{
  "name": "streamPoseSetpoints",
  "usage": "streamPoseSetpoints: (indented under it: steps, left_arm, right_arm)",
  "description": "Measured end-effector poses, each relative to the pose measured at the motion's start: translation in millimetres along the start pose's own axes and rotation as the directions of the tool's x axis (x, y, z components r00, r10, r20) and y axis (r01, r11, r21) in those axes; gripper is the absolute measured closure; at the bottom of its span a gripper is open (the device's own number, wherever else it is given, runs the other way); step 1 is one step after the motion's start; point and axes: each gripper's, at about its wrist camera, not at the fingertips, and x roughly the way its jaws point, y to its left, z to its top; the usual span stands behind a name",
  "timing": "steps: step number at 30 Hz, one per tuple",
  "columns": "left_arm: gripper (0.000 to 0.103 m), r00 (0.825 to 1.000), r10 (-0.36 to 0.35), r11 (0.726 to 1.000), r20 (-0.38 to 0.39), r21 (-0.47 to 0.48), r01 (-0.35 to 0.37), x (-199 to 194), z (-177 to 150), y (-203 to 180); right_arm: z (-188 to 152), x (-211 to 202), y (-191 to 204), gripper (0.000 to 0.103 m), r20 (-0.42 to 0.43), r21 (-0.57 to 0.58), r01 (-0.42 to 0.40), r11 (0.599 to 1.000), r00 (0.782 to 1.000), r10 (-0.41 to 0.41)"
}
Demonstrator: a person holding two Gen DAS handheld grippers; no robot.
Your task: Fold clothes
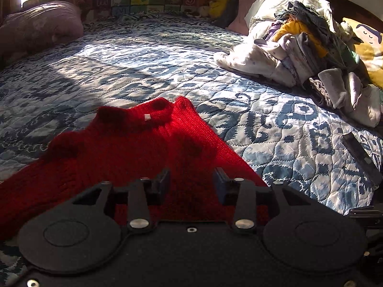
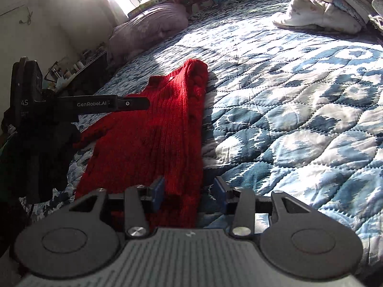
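Note:
A red knitted sweater [image 1: 124,143] lies on the blue-and-white quilt, collar away from me, its right side folded over the body. My left gripper [image 1: 191,181] hovers open just above the sweater's lower part, nothing between its fingers. In the right wrist view the same sweater [image 2: 155,129] stretches away from me. My right gripper [image 2: 189,191] stands open over the sweater's near right hem, with the cloth lying between the two blue pads and not pinched. The left gripper's black body [image 2: 79,105] shows at the left, held in a gloved hand [image 2: 43,157].
A heap of unfolded clothes [image 1: 311,47] sits at the back right of the bed by pillows and a yellow plush toy [image 1: 222,0]. A purple pillow [image 1: 38,26] lies at the back left. The quilt [image 2: 299,119] spreads wide to the right. A cluttered shelf [image 2: 79,69] runs along the left wall.

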Motion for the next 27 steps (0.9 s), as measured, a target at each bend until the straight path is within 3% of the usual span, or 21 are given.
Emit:
streamPoseSetpoints:
  steps: [2,4,7,9,12,15,18,20,24,26,27]
  left_arm:
    - [0.065,0.999,0.029,0.996,0.012,-0.082,-0.028,-18,-14,21]
    - [0.065,0.997,0.076,0.982,0.024,-0.178,-0.070,-35,-30,46]
    - [0.064,0.982,0.185,0.931,0.028,-0.324,-0.166,-60,-53,86]
    - [0.064,0.962,0.274,0.879,0.021,-0.412,-0.241,-75,-69,113]
    - [0.064,0.939,0.343,0.750,0.024,-0.609,-0.258,-97,-92,159]
    - [0.064,0.925,0.379,0.588,0.036,-0.781,-0.210,-116,-116,204]
    - [0.064,0.919,0.382,0.465,0.094,-0.879,-0.104,-124,-131,234]
    - [0.064,0.914,0.390,0.412,0.114,-0.909,-0.062,-126,-133,247]
    - [0.067,0.909,0.396,0.365,0.128,-0.931,-0.028,-117,-127,264]
    - [0.070,0.909,0.395,0.357,0.130,-0.934,-0.022,-112,-122,267]
    - [0.085,0.909,0.394,0.372,0.136,-0.928,-0.022,-112,-117,266]
  right_arm:
    - [1,-3,-9,0.033,0.017,0.052,-0.009,0.999,1.000,0.008]
    - [1,-6,-23,0.033,0.044,0.121,-0.010,0.993,0.999,0.004]
    - [-2,-8,-49,0.033,0.076,0.235,-0.006,0.972,0.997,-0.012]
    - [-5,-7,-59,0.034,0.093,0.275,-0.041,0.960,0.996,0.016]
    - [-8,-5,-63,0.033,0.107,0.288,-0.068,0.955,0.993,0.039]
    - [-8,-2,-59,0.029,0.099,0.259,-0.066,0.964,0.994,0.041]
    - [-7,0,-57,0.023,0.092,0.247,-0.075,0.966,0.994,0.054]
    - [-5,0,-57,0.016,0.084,0.234,-0.091,0.968,0.994,0.074]
    - [-5,0,-54,0.008,0.080,0.202,-0.099,0.974,0.993,0.084]
    - [-5,2,-50,0.005,0.079,0.187,-0.092,0.978,0.994,0.078]
    - [-5,2,-49,0.005,0.079,0.180,-0.089,0.980,0.994,0.075]
